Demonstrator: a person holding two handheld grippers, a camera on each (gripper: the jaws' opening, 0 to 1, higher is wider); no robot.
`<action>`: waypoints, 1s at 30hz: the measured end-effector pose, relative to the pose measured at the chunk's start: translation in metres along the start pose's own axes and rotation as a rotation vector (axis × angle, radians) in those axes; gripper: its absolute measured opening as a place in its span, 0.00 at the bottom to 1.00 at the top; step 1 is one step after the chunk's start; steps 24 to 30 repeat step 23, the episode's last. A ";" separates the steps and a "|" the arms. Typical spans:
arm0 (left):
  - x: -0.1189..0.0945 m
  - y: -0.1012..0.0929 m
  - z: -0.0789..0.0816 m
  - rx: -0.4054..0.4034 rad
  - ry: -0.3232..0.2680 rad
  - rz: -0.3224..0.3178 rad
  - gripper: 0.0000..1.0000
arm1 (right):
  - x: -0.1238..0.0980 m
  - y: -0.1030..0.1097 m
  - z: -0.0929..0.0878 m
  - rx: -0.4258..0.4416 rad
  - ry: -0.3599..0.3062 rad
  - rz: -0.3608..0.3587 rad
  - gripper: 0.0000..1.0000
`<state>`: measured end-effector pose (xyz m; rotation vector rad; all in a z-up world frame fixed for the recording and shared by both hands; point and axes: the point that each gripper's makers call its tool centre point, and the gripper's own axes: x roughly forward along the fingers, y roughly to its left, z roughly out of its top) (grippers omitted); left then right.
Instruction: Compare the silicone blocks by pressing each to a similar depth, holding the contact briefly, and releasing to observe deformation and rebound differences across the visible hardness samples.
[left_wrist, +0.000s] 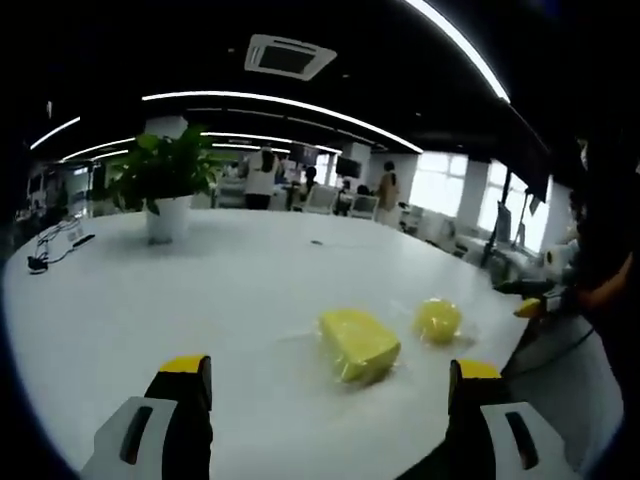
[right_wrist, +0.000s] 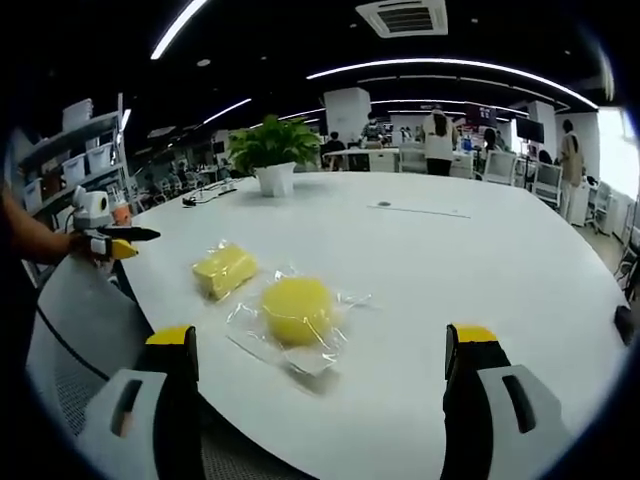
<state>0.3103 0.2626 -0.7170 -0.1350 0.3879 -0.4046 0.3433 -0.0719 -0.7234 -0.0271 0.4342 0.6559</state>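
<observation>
Two yellow silicone samples in clear plastic wrap lie on the white table (left_wrist: 220, 290). In the left gripper view a rectangular block (left_wrist: 358, 344) sits just ahead of my open left gripper (left_wrist: 330, 385), with a round sample (left_wrist: 437, 320) beyond it to the right. The right gripper (left_wrist: 530, 300) shows at the table's right edge, held by a person's hand. In the right gripper view the round sample (right_wrist: 297, 309) lies close ahead of my open right gripper (right_wrist: 322, 360), and the rectangular block (right_wrist: 224, 270) lies farther left. The left gripper (right_wrist: 118, 243) appears at the far left. Nothing is between either pair of jaws.
A potted plant (left_wrist: 165, 185) (right_wrist: 272, 155) stands far back on the table (right_wrist: 450, 260). Cables (left_wrist: 55, 245) lie near the table's far left edge. A thin dark object (right_wrist: 418, 210) lies mid-table. People and desks fill the office behind. Grey chairs (right_wrist: 70, 330) stand by the table edge.
</observation>
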 end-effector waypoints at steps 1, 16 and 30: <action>0.000 0.000 0.000 0.000 0.002 -0.002 1.00 | 0.000 -0.001 0.000 0.003 -0.003 0.001 0.96; 0.001 0.001 0.009 0.065 -0.019 0.007 1.00 | 0.004 -0.003 0.006 0.037 -0.021 -0.017 0.96; 0.002 0.000 0.005 0.053 0.007 0.000 1.00 | 0.002 -0.006 0.005 0.037 -0.021 -0.041 0.96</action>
